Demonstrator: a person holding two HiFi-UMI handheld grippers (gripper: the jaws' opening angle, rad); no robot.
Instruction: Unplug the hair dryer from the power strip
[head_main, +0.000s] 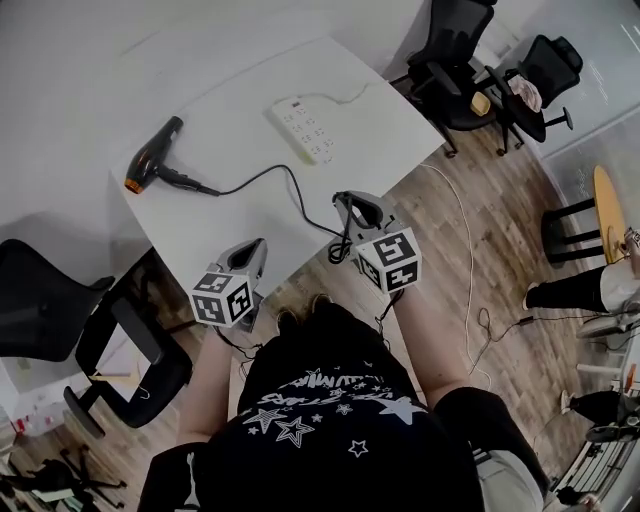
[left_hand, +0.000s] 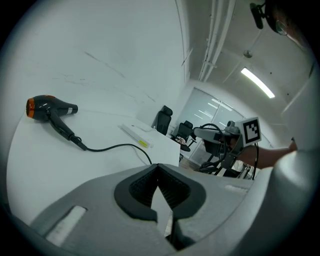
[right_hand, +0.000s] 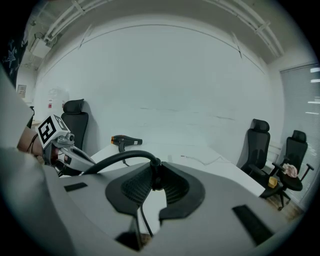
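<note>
Right gripper view: the right claw (right_hand: 156, 174) is closed on the black plug (right_hand: 155, 164). Both dark pads press on it, and the jaws stand only as far apart as the plug is thick.
Cord: the black cord (right_hand: 117, 159) leaves the plug in an arc toward the left of that view, on the side where the dryer is.
Left claw: the left claw (left_hand: 159, 167) is closed with its tips touching. Nothing is between them, so it holds nothing.
Both claws: in the head view they are at the near edge of the white table (head_main: 230, 95). They are side by side but apart, and both point a little downward across the table.
Dryer: the black dryer (head_main: 152, 158) with an orange end lies on its side near the left corner of the table, well apart from both claws. Its cord runs over the table top to the right claw.
Strip: the white strip (head_main: 305, 128) lies flat on the far part of the table, well apart from the plug, so the plug is out of it. Its own white cable (head_main: 352, 95) goes toward the right edge of the table.
Around: black chairs (head_main: 455, 50) stand on the wooden floor (head_main: 500, 250) beyond the right corner of the table.
</note>
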